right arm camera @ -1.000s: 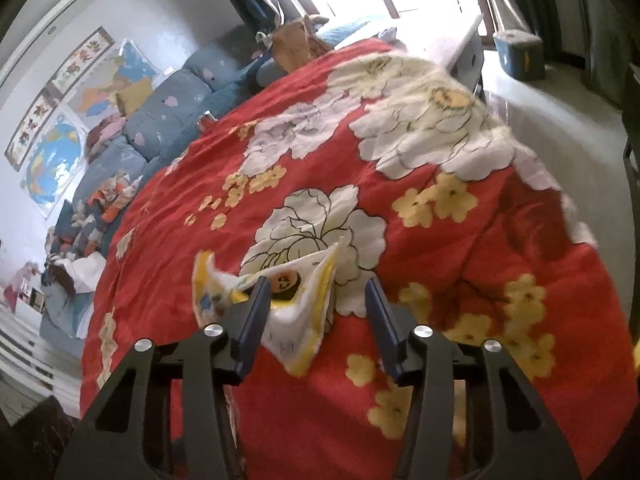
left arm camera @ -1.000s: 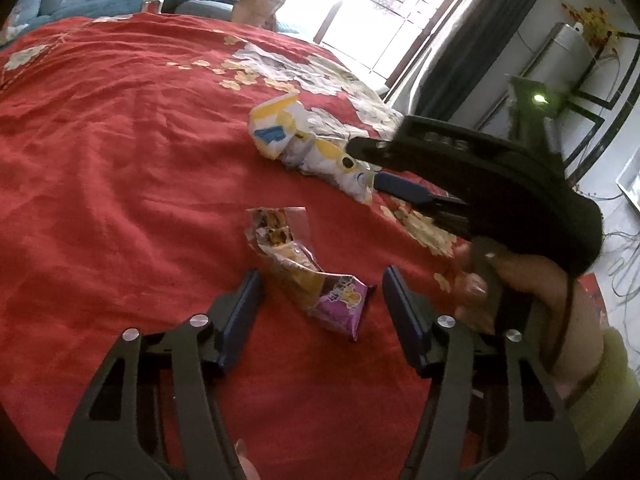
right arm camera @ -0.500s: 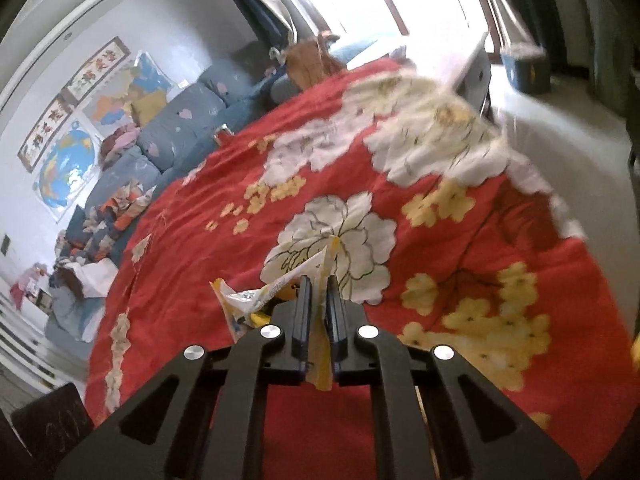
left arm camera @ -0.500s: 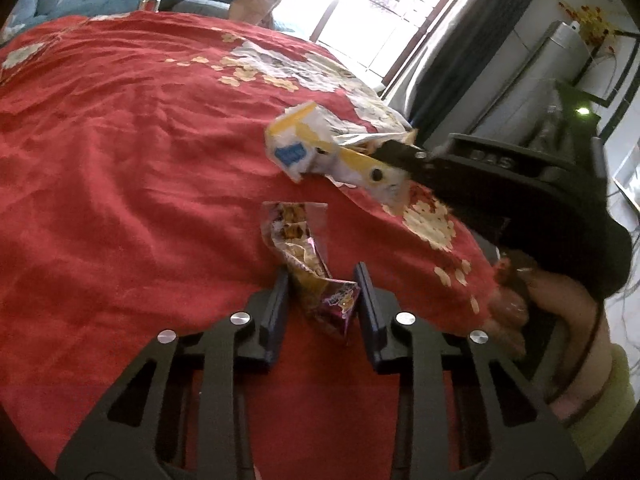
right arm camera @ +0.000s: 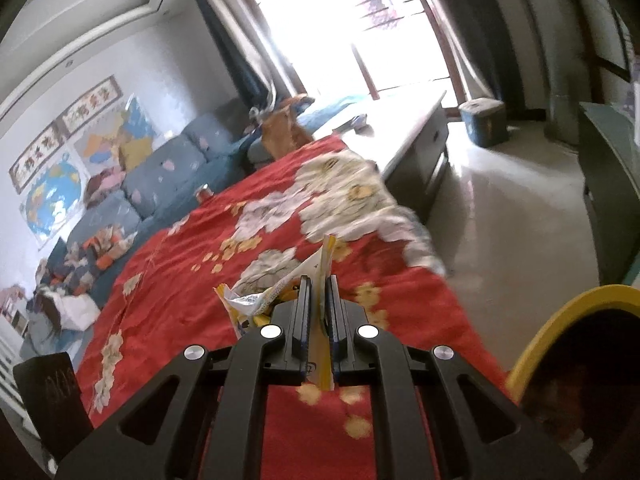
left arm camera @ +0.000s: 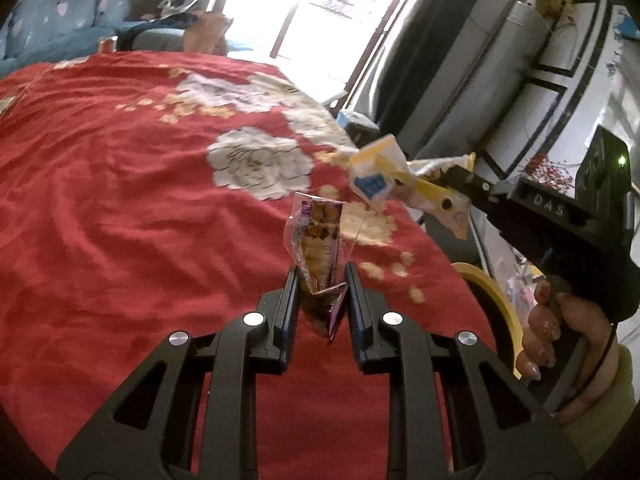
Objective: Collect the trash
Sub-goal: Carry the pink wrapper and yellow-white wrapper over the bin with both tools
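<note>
A clear and purple snack wrapper hangs above the red flowered bedspread. My left gripper has it between its pads, which press its lower end, and the jaws are still closing. A crumpled white, yellow and blue wrapper is held in the air to the right by my right gripper. In the right wrist view that gripper is shut on the wrapper's thin yellow edge, and the wrapper's body sticks out to the left.
A yellow-rimmed bin stands low at the right, beside the bed's edge; its rim shows under the hand on the right gripper. Beyond the bed are a blue sofa, a low cabinet and bare floor.
Both grippers closed on their wrappers and lifted them off the bedspread. The right gripper moved right and up with its wrapper; the bin's yellow rim came into view.
</note>
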